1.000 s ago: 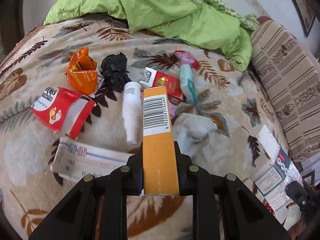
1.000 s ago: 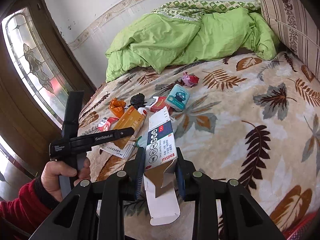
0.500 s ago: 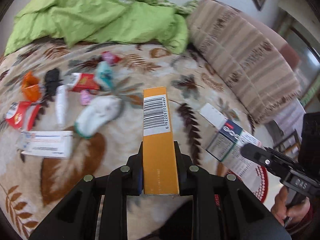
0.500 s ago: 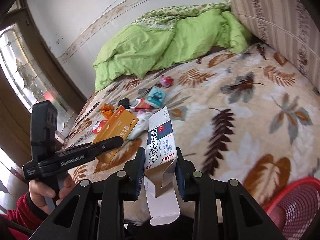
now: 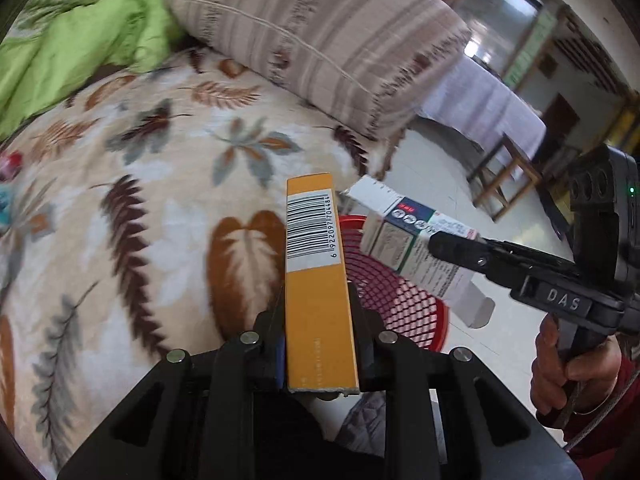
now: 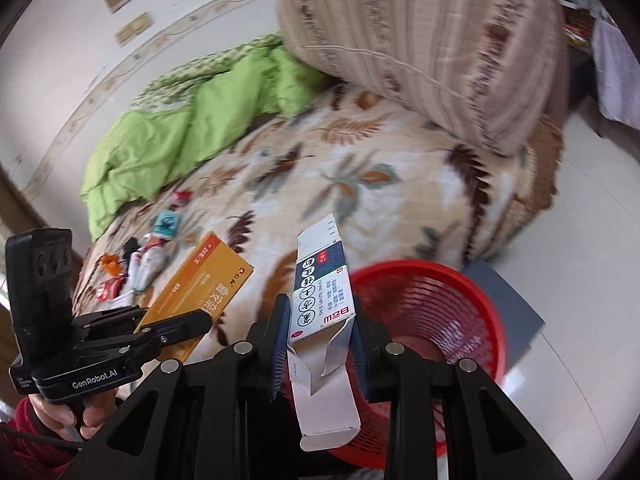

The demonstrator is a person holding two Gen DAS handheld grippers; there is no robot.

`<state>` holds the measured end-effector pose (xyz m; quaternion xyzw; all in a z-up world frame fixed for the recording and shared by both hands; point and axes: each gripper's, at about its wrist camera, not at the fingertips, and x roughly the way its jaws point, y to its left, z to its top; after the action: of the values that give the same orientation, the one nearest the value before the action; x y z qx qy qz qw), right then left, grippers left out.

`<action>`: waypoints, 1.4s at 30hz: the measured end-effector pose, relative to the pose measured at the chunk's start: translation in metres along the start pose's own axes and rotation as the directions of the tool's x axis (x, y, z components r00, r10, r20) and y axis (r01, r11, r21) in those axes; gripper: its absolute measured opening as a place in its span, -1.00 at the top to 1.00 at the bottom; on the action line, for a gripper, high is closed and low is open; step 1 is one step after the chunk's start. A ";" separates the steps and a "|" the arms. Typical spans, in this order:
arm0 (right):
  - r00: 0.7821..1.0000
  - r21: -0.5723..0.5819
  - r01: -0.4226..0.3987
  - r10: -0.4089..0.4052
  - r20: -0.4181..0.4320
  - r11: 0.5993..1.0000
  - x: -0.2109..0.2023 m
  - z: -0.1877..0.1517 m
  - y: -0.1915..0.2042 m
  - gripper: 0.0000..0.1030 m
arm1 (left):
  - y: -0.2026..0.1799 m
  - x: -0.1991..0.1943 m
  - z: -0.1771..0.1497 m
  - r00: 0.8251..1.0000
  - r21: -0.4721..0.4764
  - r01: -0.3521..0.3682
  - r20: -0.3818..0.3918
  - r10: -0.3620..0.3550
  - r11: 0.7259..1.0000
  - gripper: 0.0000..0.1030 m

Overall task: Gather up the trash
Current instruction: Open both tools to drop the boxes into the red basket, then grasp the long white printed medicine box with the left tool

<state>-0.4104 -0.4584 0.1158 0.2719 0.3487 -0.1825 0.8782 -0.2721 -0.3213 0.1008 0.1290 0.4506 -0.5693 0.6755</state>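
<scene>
My left gripper (image 5: 318,300) is shut on a flat orange box (image 5: 316,264) with a barcode; the box also shows in the right wrist view (image 6: 200,296). My right gripper (image 6: 320,320) is shut on a white and blue medicine box (image 6: 322,292) with an open flap, also seen in the left wrist view (image 5: 416,248). A red mesh basket (image 6: 436,308) stands on the floor beside the bed, just below and right of both boxes; it also shows in the left wrist view (image 5: 400,300). Several pieces of trash (image 6: 148,256) lie on the leaf-patterned blanket (image 6: 360,184) far left.
A striped cushion (image 5: 320,36) lies at the bed's far end, and a green quilt (image 6: 192,128) is bunched by the wall. A grey mat (image 6: 508,300) lies under the basket on the tiled floor. A wooden stool (image 5: 508,176) and a covered table (image 5: 480,100) stand beyond.
Both grippers have swung right, away from the trash pile, with their boxes still held. The red basket has come into full view right by the boxes.
</scene>
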 end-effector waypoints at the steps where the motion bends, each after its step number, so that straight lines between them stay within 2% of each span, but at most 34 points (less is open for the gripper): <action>1: 1.000 0.013 0.016 -0.016 -0.003 1.000 -0.003 -0.002 -0.007 0.41 | -0.007 0.007 0.001 0.999 0.012 0.022 -0.023 -0.022 1.000 0.56; 3: 0.998 0.032 0.068 -0.068 -0.006 0.997 -0.005 -0.005 -0.019 0.37 | -0.017 0.025 0.004 0.997 0.028 0.036 -0.066 -0.034 0.999 0.26; 4: 0.996 0.047 0.091 -0.091 -0.011 0.995 -0.005 -0.006 -0.024 0.26 | -0.020 0.028 0.004 0.998 0.030 0.020 -0.065 -0.018 0.999 -0.08; 5: 0.995 0.061 0.103 -0.102 -0.020 0.993 -0.004 -0.005 -0.029 0.19 | -0.021 0.028 0.004 0.998 0.027 0.007 -0.057 -0.005 1.000 -0.15; 8: 0.993 0.082 0.118 -0.118 -0.011 0.990 -0.007 -0.003 -0.037 0.14 | -0.013 0.021 0.004 0.999 -0.003 0.007 -0.041 -0.007 1.000 -0.15; 10: 0.993 0.078 0.118 -0.118 0.000 0.990 -0.007 0.001 -0.036 0.13 | -0.001 0.004 0.004 1.000 -0.033 -0.022 -0.005 0.022 0.999 -0.15; 13: 0.997 0.056 0.071 -0.072 0.004 0.996 0.001 0.007 -0.021 0.13 | 0.018 -0.019 0.002 0.997 -0.075 -0.063 0.046 0.067 0.995 -0.15; 17: 1.000 -0.004 0.000 0.000 0.001 1.000 0.017 0.014 0.016 0.07 | 0.053 -0.061 -0.011 0.975 -0.141 -0.172 0.117 0.189 0.975 -0.16; 20: 0.998 -0.050 -0.062 0.061 -0.020 0.997 0.032 0.014 0.045 0.06 | 0.078 -0.087 -0.024 0.958 -0.196 -0.219 0.141 0.249 0.956 -0.17; 25: 0.985 -0.154 -0.161 0.150 -0.083 0.975 0.063 0.010 0.105 0.06 | 0.129 -0.126 -0.056 0.922 -0.304 -0.294 0.158 0.353 0.906 -0.17; 29: 0.972 -0.221 -0.218 0.191 -0.138 0.951 0.081 0.004 0.143 0.04 | 0.176 -0.160 -0.086 0.870 -0.401 -0.381 0.150 0.469 0.833 -0.18; 30: 0.969 -0.238 -0.226 0.194 -0.153 0.945 0.085 0.002 0.150 0.04 | 0.195 -0.171 -0.096 0.851 -0.448 -0.399 0.144 0.505 0.800 -0.18; 32: 0.961 -0.265 -0.252 0.208 -0.183 0.931 0.094 -0.001 0.167 0.04 | 0.221 -0.186 -0.110 0.828 -0.515 -0.411 0.134 0.544 0.752 -0.18; 33: 0.957 -0.285 -0.262 0.211 -0.197 0.922 0.098 -0.003 0.176 0.04 | 0.240 -0.195 -0.119 0.812 -0.558 -0.416 0.128 0.569 0.719 -0.18; 36: 0.954 -0.330 -0.276 0.214 -0.211 0.903 0.105 -0.006 0.196 0.04 | 0.291 -0.209 -0.141 0.781 -0.661 -0.424 0.080 0.620 0.619 -0.18; 38: 0.949 -0.340 -0.291 0.224 -0.222 0.894 0.107 -0.007 0.206 0.04 | 0.325 -0.210 -0.153 0.769 -0.711 -0.428 0.038 0.639 0.557 -0.18; 40: 0.945 -0.346 -0.304 0.234 -0.229 0.887 0.110 -0.009 0.216 0.04 | 0.345 -0.207 -0.158 0.767 -0.736 -0.421 0.023 0.642 0.530 -0.10; 41: 0.944 -0.352 -0.307 0.236 -0.231 0.884 0.111 -0.010 0.220 0.04 | 0.355 -0.206 -0.160 0.769 -0.752 -0.410 0.019 0.639 0.516 0.08; 42: 0.943 -0.356 -0.308 0.236 -0.233 0.882 0.112 -0.010 0.224 0.04 | 0.366 -0.203 -0.162 0.780 -0.768 -0.389 0.019 0.626 0.508 0.19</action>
<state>-0.2246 -0.2909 0.1084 0.1550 0.4150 0.0414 0.8956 -0.0123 0.0394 0.0395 -0.1092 0.4731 -0.1267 0.8650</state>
